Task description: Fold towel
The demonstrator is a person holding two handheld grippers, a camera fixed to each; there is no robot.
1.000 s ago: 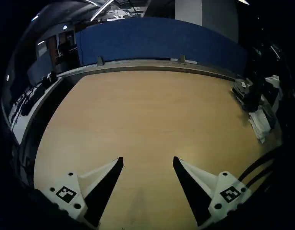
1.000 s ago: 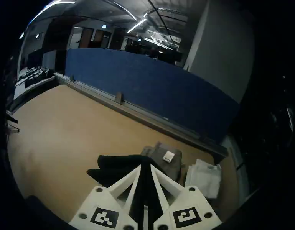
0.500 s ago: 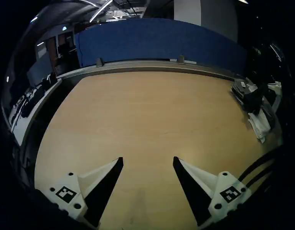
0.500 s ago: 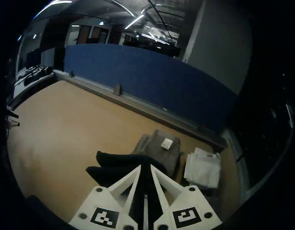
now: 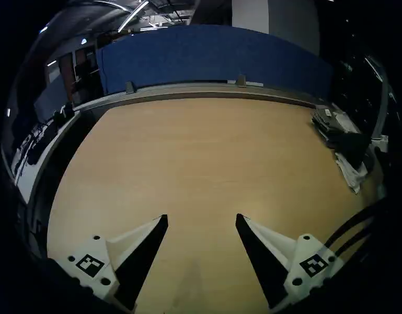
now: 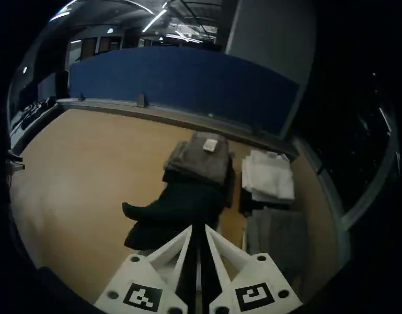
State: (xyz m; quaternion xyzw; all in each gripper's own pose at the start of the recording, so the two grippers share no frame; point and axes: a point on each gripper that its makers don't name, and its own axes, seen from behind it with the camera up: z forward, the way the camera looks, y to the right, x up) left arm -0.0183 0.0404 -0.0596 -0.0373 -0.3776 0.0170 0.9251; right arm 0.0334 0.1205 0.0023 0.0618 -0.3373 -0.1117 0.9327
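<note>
My right gripper (image 6: 199, 227) is shut on a black towel (image 6: 174, 209), which hangs crumpled from its fingertips and spreads over the table in front of a folded grey towel (image 6: 198, 157). In the left gripper view that black towel (image 5: 355, 142) shows at the far right edge. My left gripper (image 5: 201, 215) stands open low over the bare wooden table (image 5: 201, 152), with nothing between its fingers, well to the left of the towels.
A folded white towel (image 6: 267, 175) lies right of the grey one, with another grey towel (image 6: 276, 235) nearer me. A blue partition (image 5: 211, 57) with a grey rail runs along the table's far edge. Another desk stands at the left.
My right gripper has swung right and risen with the black towel, bringing the folded towels more to the middle of its view. The left gripper has barely shifted.
</note>
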